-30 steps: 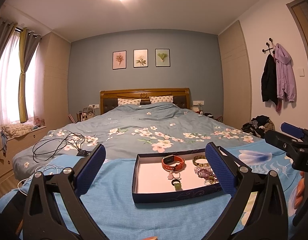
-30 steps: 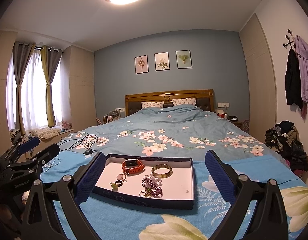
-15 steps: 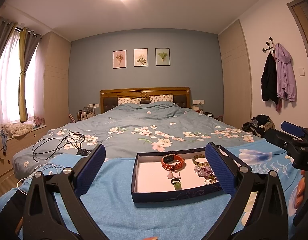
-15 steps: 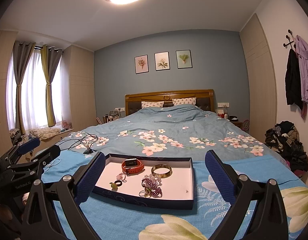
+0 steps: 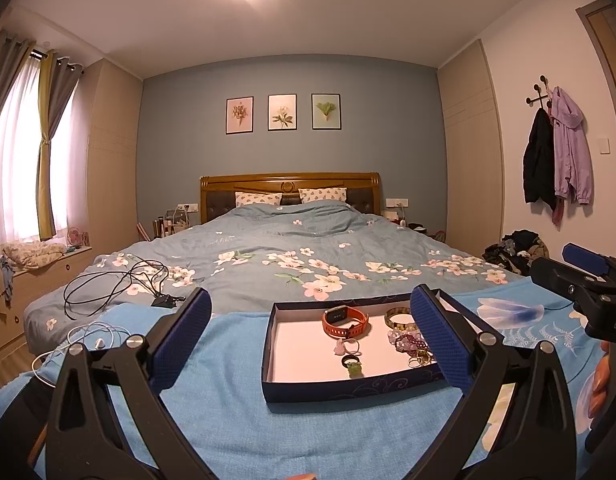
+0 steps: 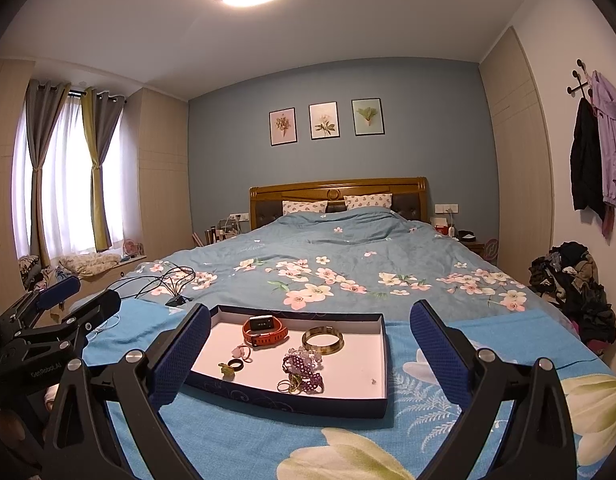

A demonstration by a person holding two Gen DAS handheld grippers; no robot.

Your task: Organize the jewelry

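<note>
From the left wrist, a bright blue blanket (image 5: pixel 236 412) covers the foot of a floral-quilted bed (image 5: pixel 292 252); black cables (image 5: pixel 116 284) lie leftward. The left gripper (image 5: pixel 308 344) gapes wide, empty, before the navy tray (image 5: pixel 347 390) holding an orange watch (image 5: pixel 345 321).

From the right wrist, the right gripper (image 6: pixel 309 354) also spreads wide, empty, framing the tray (image 6: pixel 292 400), its gold bangle (image 6: pixel 322 340) and purple beads (image 6: pixel 304 366). Clothes (image 6: pixel 575 284) heap rightward.

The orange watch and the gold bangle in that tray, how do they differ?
The watch has a soft orange strap with a dark rectangular face; the bangle is a plain rigid ring in a mottled gold tone with no face. The watch lies toward the tray's far middle, while the bangle lies to its right. The strap's loop looks uneven; the bangle is an even round. Both lie flat on the white floor, untouched by either gripper.
</note>
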